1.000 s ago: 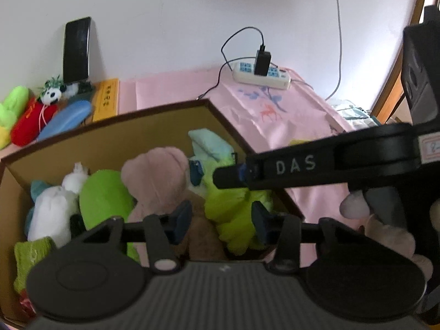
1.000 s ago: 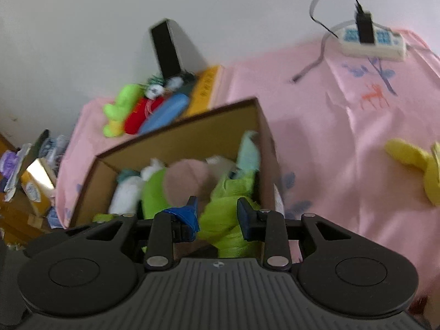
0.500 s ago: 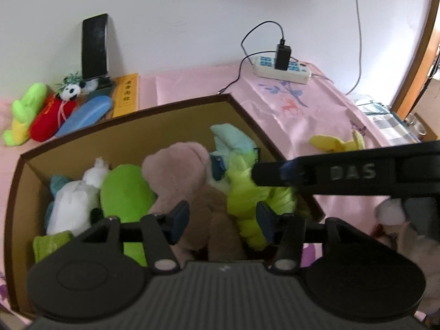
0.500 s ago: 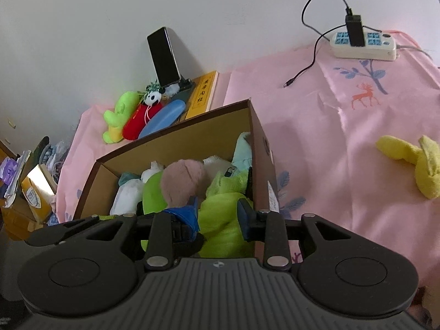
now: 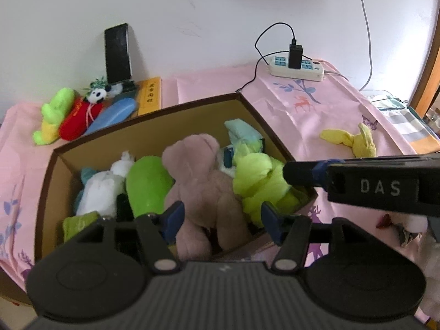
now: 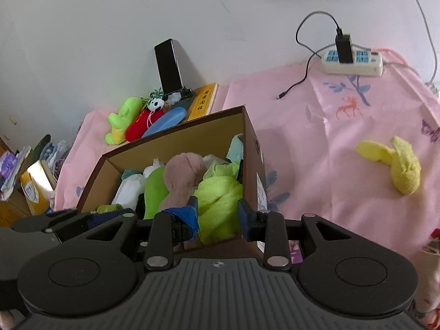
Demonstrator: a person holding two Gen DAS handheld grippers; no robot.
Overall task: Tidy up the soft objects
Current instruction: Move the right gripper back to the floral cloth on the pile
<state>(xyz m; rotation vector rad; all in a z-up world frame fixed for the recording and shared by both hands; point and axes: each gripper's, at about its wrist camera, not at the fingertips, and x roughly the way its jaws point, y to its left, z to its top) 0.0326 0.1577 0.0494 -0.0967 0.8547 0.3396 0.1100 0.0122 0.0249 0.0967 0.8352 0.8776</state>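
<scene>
A brown cardboard box on the pink cloth holds several soft toys: a dusty-pink plush, a lime-green cloth toy, a green plush and a white plush. My left gripper is open and empty, raised above the box's near edge. My right gripper is open and empty above the box's right side, the lime toy behind its gap. It crosses the left wrist view as a black bar. A yellow plush lies on the cloth to the right.
Behind the box lie a green-yellow toy, a red panda toy, a blue case, a yellow book and a phone on a stand. A power strip with cable sits back right. Clutter lies off the table's left.
Both grippers have drawn back and up from the box, so more of the box and cloth shows. The lime toy stays in the box. Both stay open.
</scene>
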